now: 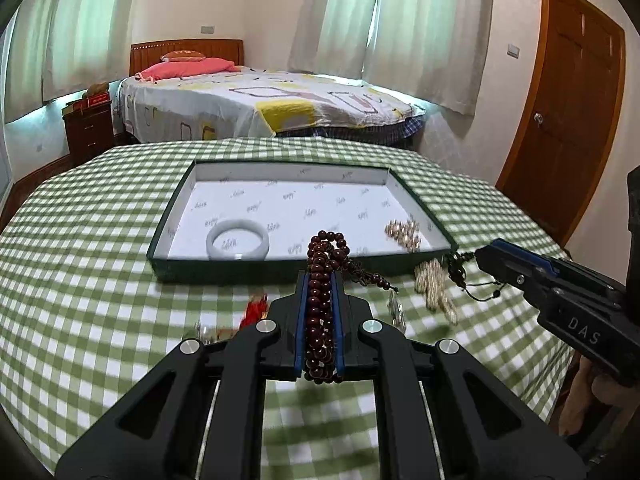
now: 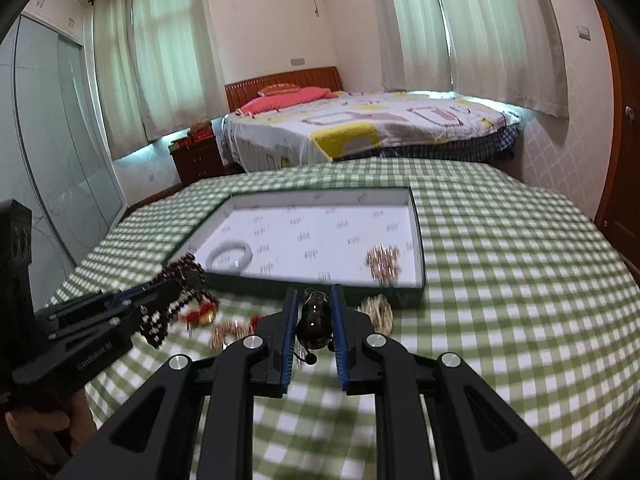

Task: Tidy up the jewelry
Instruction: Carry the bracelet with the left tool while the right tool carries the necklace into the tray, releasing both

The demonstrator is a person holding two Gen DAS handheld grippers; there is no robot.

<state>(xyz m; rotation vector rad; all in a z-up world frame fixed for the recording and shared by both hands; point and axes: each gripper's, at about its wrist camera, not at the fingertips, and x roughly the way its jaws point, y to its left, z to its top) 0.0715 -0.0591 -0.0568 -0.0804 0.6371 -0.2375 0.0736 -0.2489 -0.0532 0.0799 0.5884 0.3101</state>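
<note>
L tool (image 1: pixel 319 280) w/ red-brown beads (image 1: pixel 320 300), R tool (image 2: pixel 314 300) w/ dark beads (image 2: pixel 316 320).

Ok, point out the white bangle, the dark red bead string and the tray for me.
white bangle (image 1: pixel 237 243): left wrist view, on its near rim, lying inside the tray.
dark red bead string (image 1: pixel 319 304): left wrist view, on the beads clamped between the left gripper's fingers.
tray (image 1: pixel 224 270): left wrist view, on its dark near wall.
</note>
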